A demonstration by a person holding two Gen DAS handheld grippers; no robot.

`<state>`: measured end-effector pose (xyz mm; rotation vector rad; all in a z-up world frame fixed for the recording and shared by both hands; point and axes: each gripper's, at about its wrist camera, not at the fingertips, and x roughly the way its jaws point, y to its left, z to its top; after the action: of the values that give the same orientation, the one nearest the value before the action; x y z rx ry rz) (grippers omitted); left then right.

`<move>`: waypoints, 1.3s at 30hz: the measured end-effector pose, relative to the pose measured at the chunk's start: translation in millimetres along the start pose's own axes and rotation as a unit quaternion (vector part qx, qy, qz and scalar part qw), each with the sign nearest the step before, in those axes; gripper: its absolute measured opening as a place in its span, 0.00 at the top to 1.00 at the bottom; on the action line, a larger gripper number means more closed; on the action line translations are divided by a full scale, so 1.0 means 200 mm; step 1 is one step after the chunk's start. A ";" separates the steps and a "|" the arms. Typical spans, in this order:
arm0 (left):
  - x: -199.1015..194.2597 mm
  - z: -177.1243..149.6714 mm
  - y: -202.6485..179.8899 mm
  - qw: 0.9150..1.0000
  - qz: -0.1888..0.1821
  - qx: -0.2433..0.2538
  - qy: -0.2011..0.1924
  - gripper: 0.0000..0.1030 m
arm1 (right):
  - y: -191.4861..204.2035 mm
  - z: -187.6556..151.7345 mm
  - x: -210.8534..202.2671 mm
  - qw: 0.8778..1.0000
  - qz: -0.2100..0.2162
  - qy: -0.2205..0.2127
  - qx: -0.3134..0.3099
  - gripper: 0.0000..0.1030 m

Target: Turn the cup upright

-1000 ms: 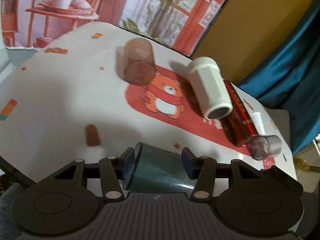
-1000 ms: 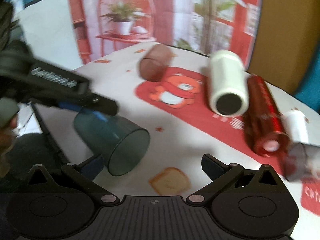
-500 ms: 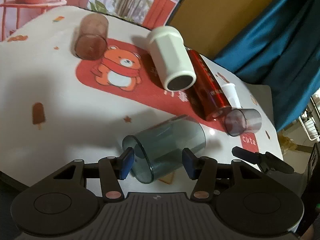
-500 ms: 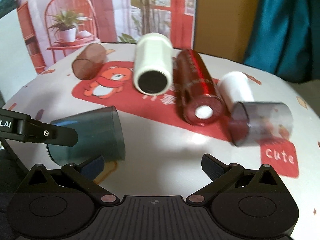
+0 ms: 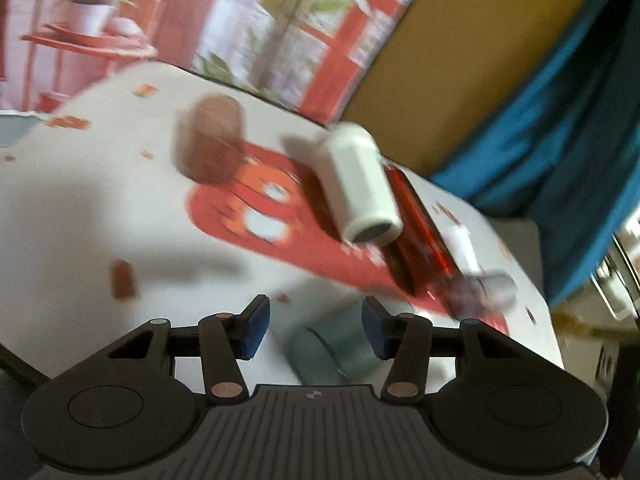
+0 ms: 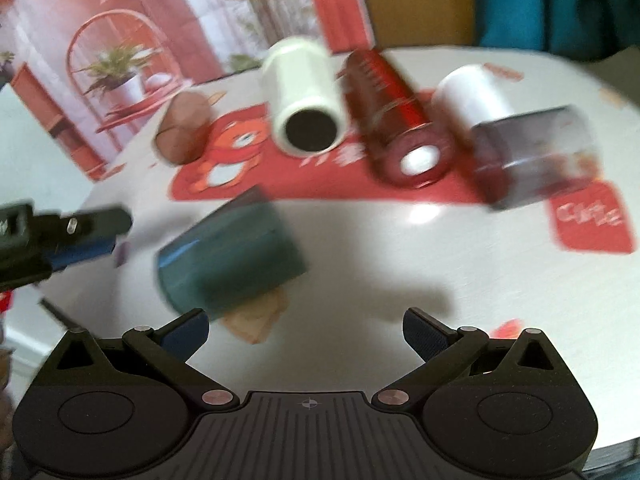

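A see-through teal cup (image 6: pixel 230 254) lies on its side near the table's front edge. In the left wrist view the cup (image 5: pixel 334 346) lies between my left gripper's (image 5: pixel 316 328) blue pads, nearer the right pad, with a gap on its left. The left jaws stand apart and no longer clamp it. In the right wrist view my left gripper's fingers (image 6: pixel 86 232) sit just left of the cup, apart from it. My right gripper (image 6: pixel 306 332) is open wide and empty, just in front of the cup. Both views are blurred.
Lying on the white cloth's red bear print: a brown cup (image 6: pixel 184 132), a white cup (image 6: pixel 304 102), a red bottle (image 6: pixel 396 120), a white-and-smoky bottle (image 6: pixel 516 144). A table edge runs at the left (image 5: pixel 16 360). A blue curtain (image 5: pixel 560 140) hangs behind.
My left gripper has opened wider and let go of the teal cup, which now lies on the table. Both cameras are swinging, so the frames blur.
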<state>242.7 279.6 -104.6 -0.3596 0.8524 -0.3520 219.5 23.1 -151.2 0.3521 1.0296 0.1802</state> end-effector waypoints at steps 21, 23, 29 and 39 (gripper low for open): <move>-0.11 -0.10 0.17 0.996 0.081 0.008 -0.044 0.38 | 0.09 0.29 0.34 0.992 0.009 0.023 0.123 0.29; -0.13 -0.10 0.17 0.997 0.067 0.001 -0.047 0.27 | 0.09 0.29 0.34 0.993 0.012 0.021 0.113 0.30; -0.16 -0.16 0.12 0.997 0.059 0.014 -0.050 0.18 | 0.09 0.33 0.36 0.996 -0.001 0.018 0.087 0.30; -0.18 -0.19 0.11 0.997 0.067 0.018 -0.041 0.18 | 0.07 0.42 0.40 0.996 -0.033 0.003 0.084 0.32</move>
<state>194.7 308.8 -115.0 -0.2791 0.7837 -0.2264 331.8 43.3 -171.9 0.4703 1.0629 0.0354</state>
